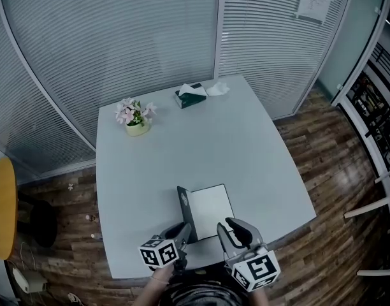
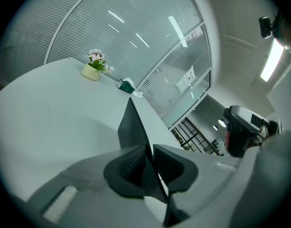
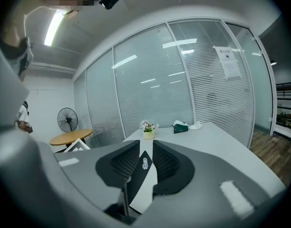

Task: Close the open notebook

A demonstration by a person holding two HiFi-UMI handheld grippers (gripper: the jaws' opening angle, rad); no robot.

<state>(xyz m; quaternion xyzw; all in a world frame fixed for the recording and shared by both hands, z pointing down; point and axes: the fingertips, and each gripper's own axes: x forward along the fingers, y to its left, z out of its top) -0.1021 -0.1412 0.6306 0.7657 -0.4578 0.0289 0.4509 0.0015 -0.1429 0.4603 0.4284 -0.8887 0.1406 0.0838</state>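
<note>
Faintly, pale crest (image 3: 144, 163) on dark notebook (image 1: 211, 209)

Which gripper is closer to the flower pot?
Left. The left gripper is at the near table edge, across from the flower pot; the right gripper is beside it, farther right.

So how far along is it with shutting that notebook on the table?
Barely started. Done: the left gripper is clamped on the dark cover, raised steeply. In hand: the right gripper has the notebook between its jaws at the near edge; whether it pinches is unclear. Left: swinging the cover down over the white page, which lies fully exposed.
</note>
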